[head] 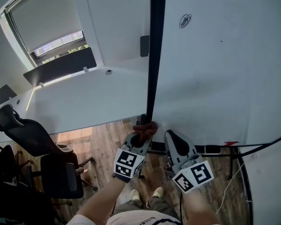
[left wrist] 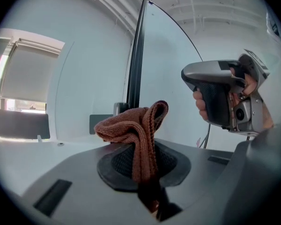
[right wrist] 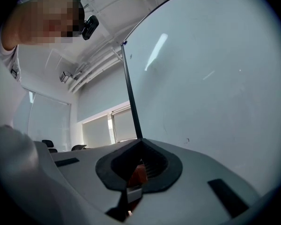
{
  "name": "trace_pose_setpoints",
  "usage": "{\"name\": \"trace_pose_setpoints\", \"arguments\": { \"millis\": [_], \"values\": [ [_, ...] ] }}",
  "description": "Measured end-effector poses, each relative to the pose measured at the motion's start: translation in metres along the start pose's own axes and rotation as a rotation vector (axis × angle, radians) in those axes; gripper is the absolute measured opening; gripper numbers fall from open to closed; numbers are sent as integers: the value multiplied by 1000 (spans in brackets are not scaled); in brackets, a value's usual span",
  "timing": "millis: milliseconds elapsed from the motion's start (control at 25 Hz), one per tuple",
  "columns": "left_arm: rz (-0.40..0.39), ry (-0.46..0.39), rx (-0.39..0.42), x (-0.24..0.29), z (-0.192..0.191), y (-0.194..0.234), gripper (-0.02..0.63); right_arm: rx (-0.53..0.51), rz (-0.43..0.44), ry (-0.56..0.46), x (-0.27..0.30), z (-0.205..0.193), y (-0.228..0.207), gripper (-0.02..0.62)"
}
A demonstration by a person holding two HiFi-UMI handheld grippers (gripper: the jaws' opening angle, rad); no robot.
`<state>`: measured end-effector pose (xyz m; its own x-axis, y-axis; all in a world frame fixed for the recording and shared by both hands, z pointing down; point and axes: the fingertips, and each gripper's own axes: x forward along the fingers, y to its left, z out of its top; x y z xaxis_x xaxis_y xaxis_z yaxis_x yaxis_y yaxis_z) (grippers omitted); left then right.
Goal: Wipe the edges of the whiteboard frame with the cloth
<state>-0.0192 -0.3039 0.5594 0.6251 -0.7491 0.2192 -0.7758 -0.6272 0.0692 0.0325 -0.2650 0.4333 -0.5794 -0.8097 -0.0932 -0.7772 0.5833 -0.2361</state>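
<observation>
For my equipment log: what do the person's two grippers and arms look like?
The left gripper and right gripper are grey plastic with black jaw pads. Each bears a white cube with black square markers. The forearms are bare.

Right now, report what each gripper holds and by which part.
The left gripper clamps the brown cloth by its bunched lower end, with the folds standing free above the jaws. The right gripper is shut on nothing.

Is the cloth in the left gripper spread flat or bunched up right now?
Bunched up. The cloth stands in loose folds, pinched between the shut jaws of the left gripper, close by the dark frame edge.
</observation>
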Motion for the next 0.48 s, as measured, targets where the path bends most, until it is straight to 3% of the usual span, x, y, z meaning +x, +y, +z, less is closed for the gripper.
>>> {"name": "trace_pose_setpoints", "arguments": {
  "millis": [480],
  "values": [
    [-25, -53, 48, -20, 82, -4, 64, -45, 28, -79, -6, 68, 20, 3]
  ]
}}
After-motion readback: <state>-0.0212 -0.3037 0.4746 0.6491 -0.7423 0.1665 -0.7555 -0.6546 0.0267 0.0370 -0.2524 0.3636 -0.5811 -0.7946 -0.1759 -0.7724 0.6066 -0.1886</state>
